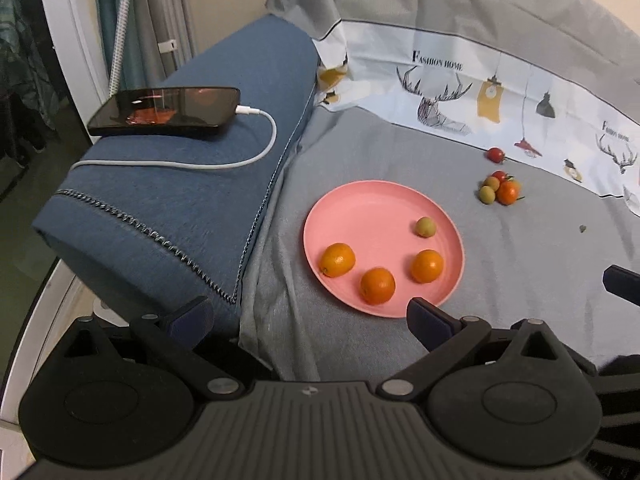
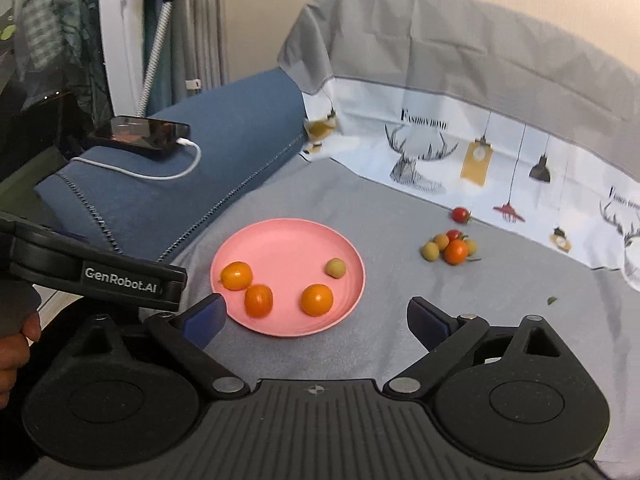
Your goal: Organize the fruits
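A pink plate (image 1: 372, 208) (image 2: 280, 244) lies on the grey sheet and holds three oranges (image 1: 377, 285) (image 2: 316, 299) and one small green-yellow fruit (image 1: 425, 226) (image 2: 335, 267). To its right a small pile of fruit (image 1: 500, 191) (image 2: 450, 247) lies on the sheet: an orange, red tomatoes and green-yellow fruits. One red tomato (image 1: 495, 154) (image 2: 460, 214) lies alone behind the pile. My left gripper (image 1: 308, 314) is open and empty, just in front of the plate. My right gripper (image 2: 316, 316) is open and empty over the plate's near edge.
A blue cushion (image 1: 192, 200) (image 2: 224, 148) stands left of the plate, with a black phone (image 1: 164, 111) (image 2: 140, 134) and white cable on it. A patterned white cloth (image 1: 480, 92) rises behind the fruit. The left gripper's body (image 2: 92, 268) shows at left in the right wrist view.
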### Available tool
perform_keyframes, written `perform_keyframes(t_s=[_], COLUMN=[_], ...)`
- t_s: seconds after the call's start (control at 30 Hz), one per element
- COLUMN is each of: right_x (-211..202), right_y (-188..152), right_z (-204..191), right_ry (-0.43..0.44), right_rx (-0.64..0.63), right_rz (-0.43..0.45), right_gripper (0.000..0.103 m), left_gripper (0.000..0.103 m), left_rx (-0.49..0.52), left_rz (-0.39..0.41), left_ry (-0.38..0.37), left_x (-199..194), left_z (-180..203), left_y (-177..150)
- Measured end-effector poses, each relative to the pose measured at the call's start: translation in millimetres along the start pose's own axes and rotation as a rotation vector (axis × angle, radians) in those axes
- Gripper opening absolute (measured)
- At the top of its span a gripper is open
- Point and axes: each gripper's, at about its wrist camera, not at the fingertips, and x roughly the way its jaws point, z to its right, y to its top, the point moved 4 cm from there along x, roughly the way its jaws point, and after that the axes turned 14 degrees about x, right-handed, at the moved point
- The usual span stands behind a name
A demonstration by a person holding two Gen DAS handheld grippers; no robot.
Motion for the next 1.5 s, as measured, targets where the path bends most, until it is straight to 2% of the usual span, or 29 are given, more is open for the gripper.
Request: perform_keyframes(t_s=[0.37,0.7,0.97,1.5], right_x=[-48,-73,-79,-76], right_y=[-8,-15,-15,-15], right_z=[4,4,5,8], right_ry=[-0.011,-0.007,-0.006,0.002], right_rx=[0.01,0.018,0.027,0.04], right_rz=[0.084,0.122,0.138,0.126], right_gripper=[0.098,0.099,0.099,0.1], left_gripper=[0.103,0.103,0.103,0.103], left_rx=[0.023,0.017,0.031,0.04], left_rz=[0.077,0.099,0.123,0.106], left_ry=[0.027,0.024,0.035,0.036], left_x=[-45,-62,-72,-68], left_z=[7,9,12,14], left_y=[-13,-19,-21,-20])
